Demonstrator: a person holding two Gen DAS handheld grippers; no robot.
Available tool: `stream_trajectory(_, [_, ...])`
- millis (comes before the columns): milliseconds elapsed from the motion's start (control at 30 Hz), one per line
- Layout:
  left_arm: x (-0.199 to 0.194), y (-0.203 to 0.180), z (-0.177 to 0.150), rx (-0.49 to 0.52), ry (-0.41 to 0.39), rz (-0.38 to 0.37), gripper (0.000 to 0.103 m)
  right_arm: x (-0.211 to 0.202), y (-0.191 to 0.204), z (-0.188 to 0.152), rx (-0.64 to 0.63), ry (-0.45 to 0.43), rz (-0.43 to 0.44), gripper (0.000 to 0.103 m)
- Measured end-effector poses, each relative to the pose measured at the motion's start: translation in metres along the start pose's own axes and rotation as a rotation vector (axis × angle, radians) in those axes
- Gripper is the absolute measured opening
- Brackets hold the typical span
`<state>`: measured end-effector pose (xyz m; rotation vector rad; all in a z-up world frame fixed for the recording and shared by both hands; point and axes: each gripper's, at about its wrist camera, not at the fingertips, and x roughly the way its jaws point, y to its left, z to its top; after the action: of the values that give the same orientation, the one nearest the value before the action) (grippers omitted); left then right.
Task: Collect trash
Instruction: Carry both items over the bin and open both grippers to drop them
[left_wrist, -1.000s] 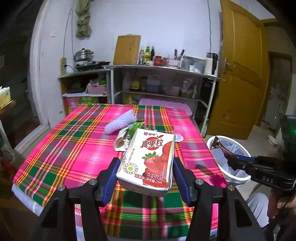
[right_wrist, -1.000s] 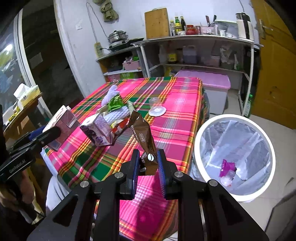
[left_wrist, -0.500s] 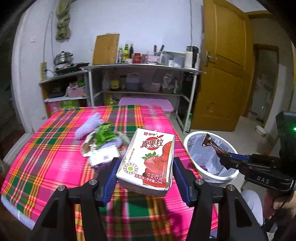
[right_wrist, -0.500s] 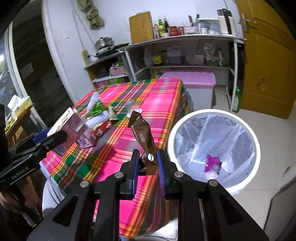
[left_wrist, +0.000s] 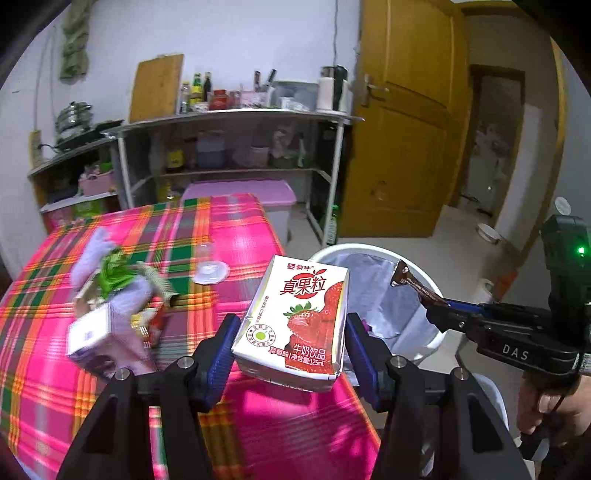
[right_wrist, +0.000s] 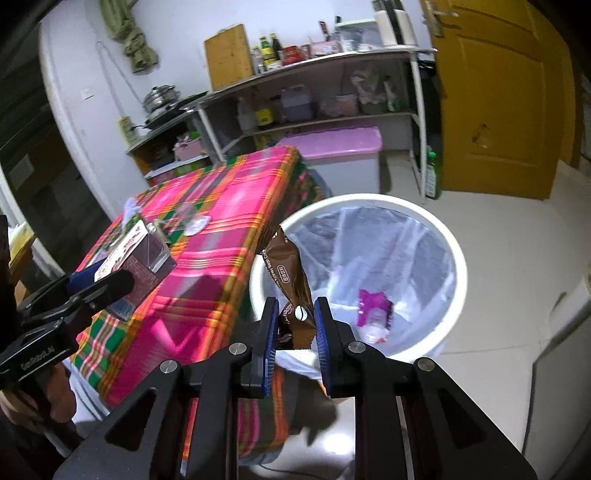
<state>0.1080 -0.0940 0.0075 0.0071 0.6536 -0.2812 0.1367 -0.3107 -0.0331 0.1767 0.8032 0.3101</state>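
Note:
My left gripper (left_wrist: 290, 334) is shut on a white strawberry milk carton (left_wrist: 295, 317), held above the table's right edge near the bin. My right gripper (right_wrist: 294, 317) is shut on a brown snack wrapper (right_wrist: 286, 275), which sticks up over the near rim of the white bin (right_wrist: 452, 258). The bin (left_wrist: 428, 325) is lined with a clear bag and holds a purple wrapper (right_wrist: 373, 306). The right gripper (left_wrist: 436, 312) with the wrapper (left_wrist: 410, 282) shows at the right of the left wrist view. The left gripper (right_wrist: 107, 286) with the carton (right_wrist: 135, 251) shows at the left of the right wrist view.
On the pink plaid tablecloth (left_wrist: 229, 229) lie a purple carton (left_wrist: 103, 332), a green wrapper (left_wrist: 114, 269), white foam netting and a small round lid (left_wrist: 210, 273). Behind stand metal shelves (left_wrist: 236, 144), a pink-lidded box (right_wrist: 332, 147) and a yellow door (left_wrist: 406, 122). A hand (left_wrist: 546, 410) grips the right tool.
Both grippers have swung right toward the bin, each keeping its grip. The bin now fills more of both views and the wrapper hangs over its rim.

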Motion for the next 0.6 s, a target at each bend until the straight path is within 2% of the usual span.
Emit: stream_trajectory(600, [0.077,-0.042,0.015,0.058,0.099,-0.089,0.057,0.035,-0.057,0.003,0.077,0.071,-0.064,0.021])
